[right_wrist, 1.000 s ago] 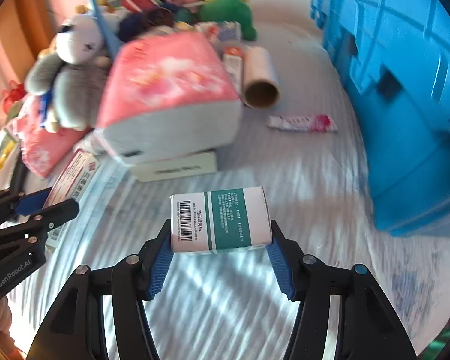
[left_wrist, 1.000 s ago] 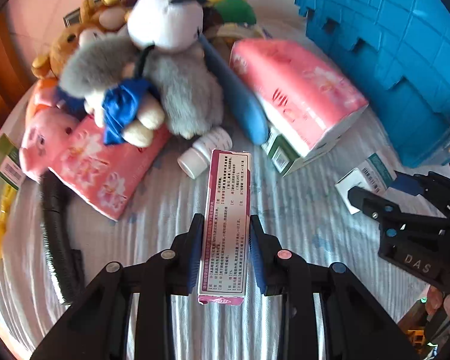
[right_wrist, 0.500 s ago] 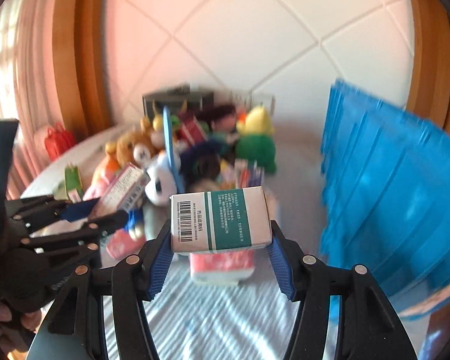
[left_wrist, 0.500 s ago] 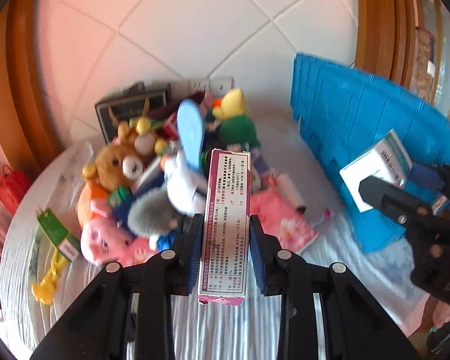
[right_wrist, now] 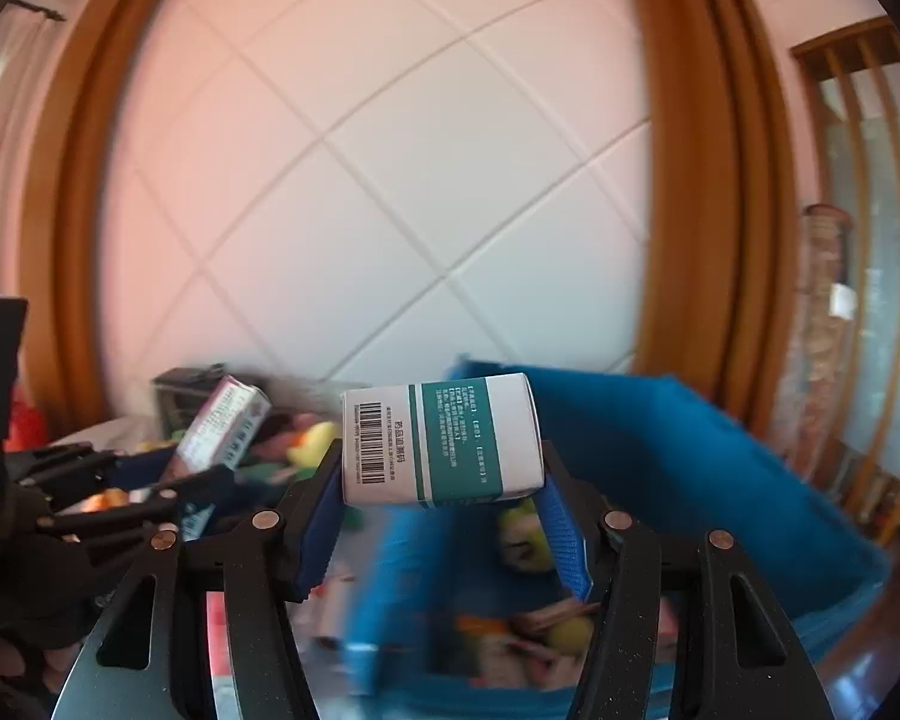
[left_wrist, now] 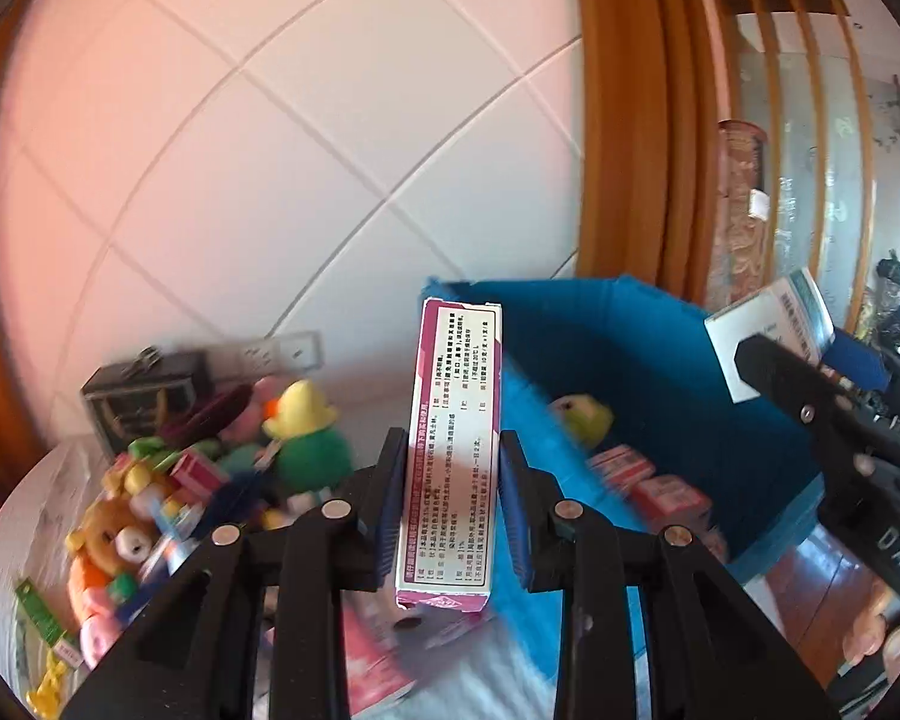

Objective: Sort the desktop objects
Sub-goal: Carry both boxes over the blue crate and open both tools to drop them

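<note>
The left gripper (left_wrist: 450, 504) is clamped on a tall pink-and-white carton (left_wrist: 455, 450), its 2 blue pads pressed against the long sides; the carton stands upright in the air, its bottom end blurred. Rows of small print cover its face, too fine to read. The right gripper (right_wrist: 441, 510) is closed on a white-and-teal box (right_wrist: 441, 441), held crosswise and slightly tilted, with a barcode at its left end and small white lettering on the teal band that cannot be made out. In the left wrist view, the right gripper's body shows the letters "DAS", cut off at the frame edge. Below and beyond both held items sits the blue bin (right_wrist: 720, 462), partly hidden by the fingers; its contents are smeared, though a yellow-green plush (left_wrist: 582, 417) and pink packets (left_wrist: 648, 480) show inside. Further left, a heap of plush toys (left_wrist: 210, 480) lies blurred on the table (left_wrist: 30, 510).
</note>
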Motion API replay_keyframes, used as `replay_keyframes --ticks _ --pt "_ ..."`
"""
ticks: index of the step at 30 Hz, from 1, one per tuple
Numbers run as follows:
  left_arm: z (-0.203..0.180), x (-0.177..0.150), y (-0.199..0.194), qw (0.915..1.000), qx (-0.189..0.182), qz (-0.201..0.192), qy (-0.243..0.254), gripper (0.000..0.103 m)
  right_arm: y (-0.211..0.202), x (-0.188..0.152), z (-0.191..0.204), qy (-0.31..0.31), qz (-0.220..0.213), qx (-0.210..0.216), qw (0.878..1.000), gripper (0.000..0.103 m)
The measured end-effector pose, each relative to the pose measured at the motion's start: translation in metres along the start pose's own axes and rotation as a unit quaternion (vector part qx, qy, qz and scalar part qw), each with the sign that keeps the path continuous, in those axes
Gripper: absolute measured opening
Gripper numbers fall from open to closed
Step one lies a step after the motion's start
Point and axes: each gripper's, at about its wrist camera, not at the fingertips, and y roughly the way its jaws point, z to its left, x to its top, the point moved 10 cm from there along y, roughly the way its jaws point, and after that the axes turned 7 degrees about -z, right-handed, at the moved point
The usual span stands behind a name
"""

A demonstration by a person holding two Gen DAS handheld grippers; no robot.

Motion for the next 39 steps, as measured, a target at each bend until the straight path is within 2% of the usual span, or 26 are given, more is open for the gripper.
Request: replay_keyframes --ticks 3,5,8,10,13,16,18,21,24,27,29,36,38,39 --pt "-0.052 0.022 0.019 0.9996 -0.028 -0.004 -0.001 0.029 0.005 0.007 -0.054 -0.005 -0.002 -0.045 0.999 0.058" --pt "-0.077 0.028 0.033 0.9996 -0.029 0.003 -0.003 0.029 0.012 0.007 -0.087 -0.012 0.003 -0.072 0.997 0.058" --pt "-0.114 0.031 0.058 0.9990 -0.040 0.022 0.002 0.029 0.025 0.001 -0.127 -0.027 0.012 -0.102 0.994 0.058" --pt "-0.134 0.027 0.074 0.9984 -0.043 0.036 0.004 0.029 0.030 -0.004 -0.150 -0.034 0.013 -0.106 0.994 0.059" --pt "-0.148 0.019 0.097 0.9978 -0.032 0.057 0.010 0.029 0.045 -0.016 -0.181 -0.043 0.027 -0.132 0.990 0.059" --pt "-0.154 0.008 0.111 0.9971 -0.016 0.072 0.019 0.029 0.061 -0.032 -0.207 -0.025 0.044 -0.139 0.989 0.059" --pt "-0.154 0.005 0.116 0.9958 -0.017 0.089 0.019 0.029 0.070 -0.039 -0.214 -0.024 0.047 -0.149 0.987 0.059" --pt "-0.151 0.003 0.117 0.9956 -0.004 0.091 0.023 0.029 0.082 -0.045 -0.217 -0.027 0.049 -0.149 0.987 0.059" --pt "-0.154 -0.010 0.123 0.9923 -0.017 0.121 0.015 0.029 0.087 -0.046 -0.220 -0.025 0.051 -0.162 0.985 0.059" --pt "-0.152 -0.014 0.125 0.9911 -0.025 0.130 0.005 0.030 0.086 -0.044 -0.225 -0.017 0.035 -0.167 0.985 0.059" --pt "-0.150 -0.016 0.126 0.9902 -0.025 0.138 -0.002 0.042 0.086 -0.044 -0.228 -0.014 0.035 -0.168 0.985 0.059" --pt "-0.153 -0.017 0.123 0.9903 -0.025 0.137 -0.001 0.057 0.087 -0.044 -0.230 -0.019 0.033 -0.173 0.984 0.060" --pt "-0.154 -0.016 0.122 0.9909 -0.024 0.132 0.004 0.059 0.087 -0.043 -0.230 -0.017 0.033 -0.170 0.985 0.066" --pt "-0.154 -0.016 0.121 0.9912 -0.024 0.130 0.006 0.059 0.085 -0.043 -0.230 -0.015 0.031 -0.168 0.985 0.082"
